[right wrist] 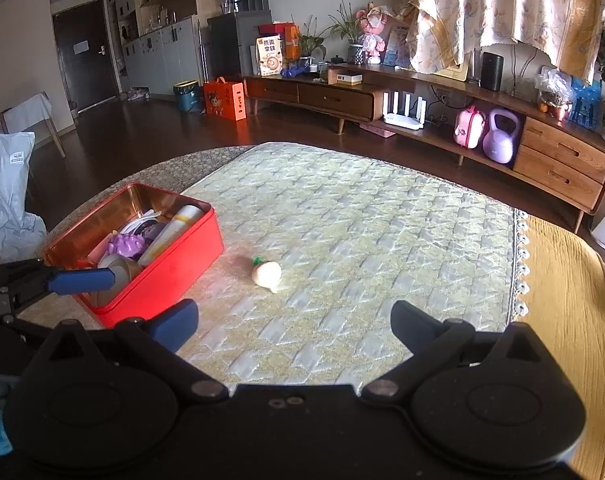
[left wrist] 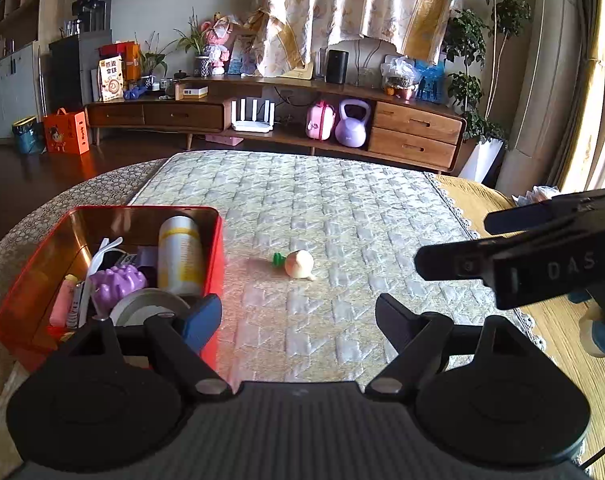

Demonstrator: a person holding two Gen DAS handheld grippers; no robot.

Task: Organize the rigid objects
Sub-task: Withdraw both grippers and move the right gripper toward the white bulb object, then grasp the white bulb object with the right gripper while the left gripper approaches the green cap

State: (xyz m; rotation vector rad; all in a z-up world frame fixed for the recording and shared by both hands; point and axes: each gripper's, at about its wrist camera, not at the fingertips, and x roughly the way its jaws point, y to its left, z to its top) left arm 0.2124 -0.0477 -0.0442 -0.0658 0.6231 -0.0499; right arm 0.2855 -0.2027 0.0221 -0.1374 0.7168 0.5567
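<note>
Near the middle of the quilted mat (left wrist: 342, 208) a white toy radish (left wrist: 299, 264) with a green top is seen lying alone, just beside the red tin (left wrist: 218, 280) filled with items at the mat's left edge. Left tongs (left wrist: 298, 316) and right tongs (right wrist: 294, 320) are spread wide, nothing held.

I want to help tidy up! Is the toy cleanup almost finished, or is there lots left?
Almost finished. The red box already holds a pile of things, like a purple toy and a white-and-yellow bottle. Nothing is being held right now: the left gripper and the right gripper are both open and empty. What's left on the quilted mat is one little toy radish beside the box.
</note>
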